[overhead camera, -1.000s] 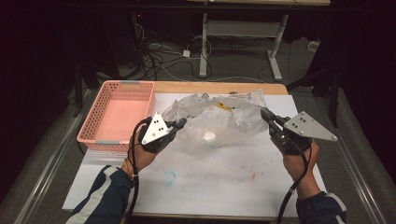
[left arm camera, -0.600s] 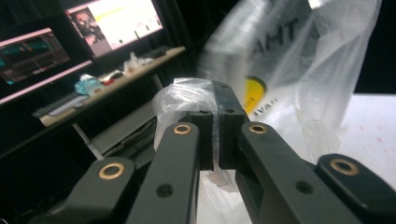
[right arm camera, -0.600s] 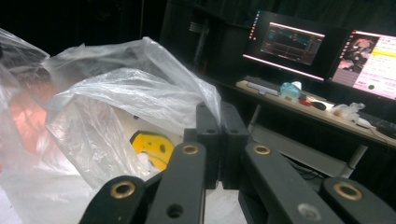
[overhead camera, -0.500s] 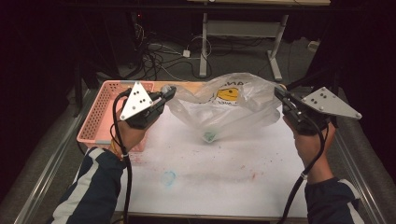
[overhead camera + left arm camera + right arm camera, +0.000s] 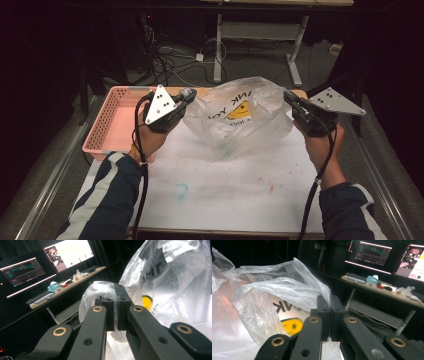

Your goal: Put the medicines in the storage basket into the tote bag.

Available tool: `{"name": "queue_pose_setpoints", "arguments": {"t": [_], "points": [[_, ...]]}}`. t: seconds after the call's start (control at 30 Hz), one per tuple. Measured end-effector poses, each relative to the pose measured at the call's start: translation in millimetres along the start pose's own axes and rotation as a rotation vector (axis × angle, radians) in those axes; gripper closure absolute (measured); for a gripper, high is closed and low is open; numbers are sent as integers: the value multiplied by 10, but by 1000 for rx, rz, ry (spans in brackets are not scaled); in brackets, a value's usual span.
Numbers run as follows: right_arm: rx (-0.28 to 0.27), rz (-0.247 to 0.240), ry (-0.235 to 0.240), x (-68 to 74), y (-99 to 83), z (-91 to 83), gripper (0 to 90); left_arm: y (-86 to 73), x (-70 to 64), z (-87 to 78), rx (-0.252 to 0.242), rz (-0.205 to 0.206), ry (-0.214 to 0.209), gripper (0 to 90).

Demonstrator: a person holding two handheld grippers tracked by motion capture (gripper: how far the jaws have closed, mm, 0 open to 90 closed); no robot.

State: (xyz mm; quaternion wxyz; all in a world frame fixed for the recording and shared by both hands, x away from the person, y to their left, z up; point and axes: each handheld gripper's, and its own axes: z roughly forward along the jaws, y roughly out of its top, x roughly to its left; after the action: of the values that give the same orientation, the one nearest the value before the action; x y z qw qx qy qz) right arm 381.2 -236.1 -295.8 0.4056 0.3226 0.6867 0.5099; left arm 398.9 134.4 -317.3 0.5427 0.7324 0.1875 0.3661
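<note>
Hanging above the far half of the table (image 5: 240,200), the clear plastic bag (image 5: 235,120) is stretched between the two grippers, its bottom sagging close to the white tabletop; whether it touches is hard to tell. Black lettering and a yellow mark show on its side. The left gripper (image 5: 187,95) pinches the bag's left edge: in the left gripper view its jaws stand pressed together with a bunched fold of film (image 5: 100,293) caught between the pads. The right gripper (image 5: 291,97) has the bag's right edge: in the right gripper view the jaws are closed tight on a thin flap of the plastic (image 5: 312,290) that rises just over them. Both grippers are raised off the table, well apart, with the bag spanning the gap. To the left, at the far left corner, a pink basket (image 5: 107,125) sits beside the left hand (image 5: 150,137).
</note>
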Motion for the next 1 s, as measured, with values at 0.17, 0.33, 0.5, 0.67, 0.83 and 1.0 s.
{"name": "queue_pose_setpoints", "arguments": {"t": [0.17,0.33,0.5,0.67,0.83,1.0], "points": [[33,15,-23,-37,-101,226,900,-193,30,331,15,-56,25,867],[84,33,-48,-84,-212,451,900,-379,70,643,88,-96,73,867],[100,73,-51,-147,-217,571,900,-334,227,740,58,-180,101,868],[46,131,-3,-127,19,532,900,-24,256,727,4,-171,125,869],[3,90,16,-5,333,485,900,380,283,657,-49,-134,138,870],[-34,77,13,24,569,415,900,688,285,539,-111,-114,141,870]]}}
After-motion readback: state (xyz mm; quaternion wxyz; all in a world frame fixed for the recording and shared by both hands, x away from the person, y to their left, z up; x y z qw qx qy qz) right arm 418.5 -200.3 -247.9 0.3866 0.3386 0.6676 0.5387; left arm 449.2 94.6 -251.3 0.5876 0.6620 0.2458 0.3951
